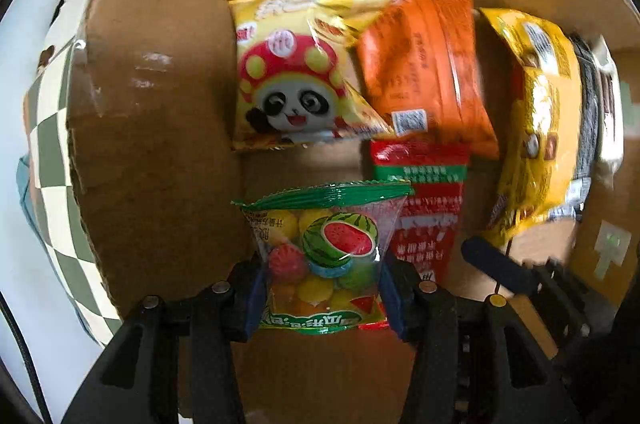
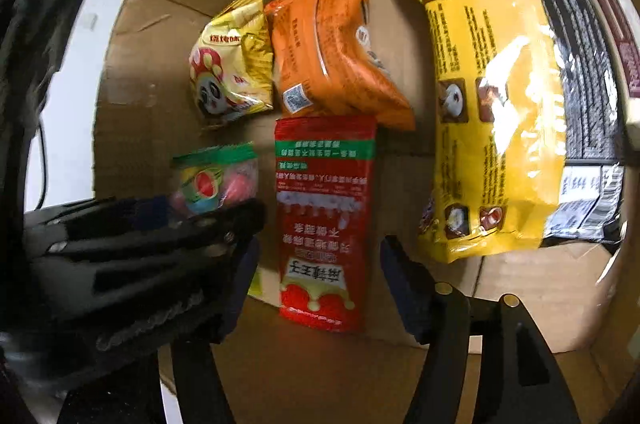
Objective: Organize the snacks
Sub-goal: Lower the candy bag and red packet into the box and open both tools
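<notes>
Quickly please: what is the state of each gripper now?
Left gripper: closed on the watermelon candy bag.
Right gripper: open, the red packet lies between its fingers.

Cardboard box [image 1: 160, 152]: plain brown | panda snack packet [image 1: 296, 72]: yellow, red spotted mushroom cap, black-and-white panda | orange packet [image 1: 424, 64]: orange, white barcode label | red sachet [image 2: 324, 220]: red, green band, white lettering | fruit candy bag [image 1: 324, 256]: clear, green edges, watermelon print | large yellow bag [image 2: 492, 96]: yellow, black text | cloth [image 1: 52, 128]: green-and-white checks | gripper pads [image 1: 256, 296]: blue.
</notes>
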`<state>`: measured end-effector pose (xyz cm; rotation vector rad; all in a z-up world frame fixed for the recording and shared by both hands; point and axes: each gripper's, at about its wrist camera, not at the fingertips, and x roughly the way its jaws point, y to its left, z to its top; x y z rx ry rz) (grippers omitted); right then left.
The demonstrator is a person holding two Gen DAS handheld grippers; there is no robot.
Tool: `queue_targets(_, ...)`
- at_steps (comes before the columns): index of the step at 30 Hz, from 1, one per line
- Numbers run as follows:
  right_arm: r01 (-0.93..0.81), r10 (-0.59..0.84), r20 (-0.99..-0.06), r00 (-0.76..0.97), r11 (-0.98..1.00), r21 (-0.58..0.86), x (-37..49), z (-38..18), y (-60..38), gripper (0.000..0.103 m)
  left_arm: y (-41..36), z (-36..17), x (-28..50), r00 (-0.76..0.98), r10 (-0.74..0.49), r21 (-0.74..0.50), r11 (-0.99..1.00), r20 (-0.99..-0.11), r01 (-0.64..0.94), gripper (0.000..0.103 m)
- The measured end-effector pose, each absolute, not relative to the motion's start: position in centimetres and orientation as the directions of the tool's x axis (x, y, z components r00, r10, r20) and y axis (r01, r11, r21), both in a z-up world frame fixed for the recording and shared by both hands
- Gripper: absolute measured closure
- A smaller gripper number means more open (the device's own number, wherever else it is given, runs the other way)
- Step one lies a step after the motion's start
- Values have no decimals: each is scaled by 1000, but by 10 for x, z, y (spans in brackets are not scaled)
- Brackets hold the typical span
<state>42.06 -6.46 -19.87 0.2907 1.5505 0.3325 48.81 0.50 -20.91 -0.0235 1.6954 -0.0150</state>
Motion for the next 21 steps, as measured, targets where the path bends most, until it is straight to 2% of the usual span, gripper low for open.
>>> queue_targets(2,-21,348,-938,6,937,347,418,-198,-64,28,9,-211,491,-131,-63,-59,998,-989,-28,57)
queue_targets(3,-43,343,-939,26,939,342,418,-194,-63,20,16,-212,490,-117,-116,-110,992,-986,-64,57)
queue_targets(5,-46,354,-935,11,935,353,422,-196,-64,7,17,-216,487,-130,-137,-130,990,-982,-61,55)
queue_targets(7,-62,370,-929,-12,927,370,421,-197,-63,7,12,-221,477,-134,-140,-137,990,-981,-34,49)
queue_targets(12,-98,301,-953,-20,948,302,413,-198,-61,5,12,-222,465,-113,-187,-181,981,-976,-62,40)
queue_targets(14,-96,287,-958,5,954,285,412,-191,-67,4,13,-217,460,-103,-213,-205,976,-972,-77,31)
queue_targets(19,-112,266,-961,77,960,257,411,-161,-78,0,6,-182,451,-17,-193,-191,980,-981,-61,20)
queue_targets(21,-133,262,-958,112,960,247,409,-143,-81,0,3,-161,444,23,-180,-181,983,-983,-39,20)
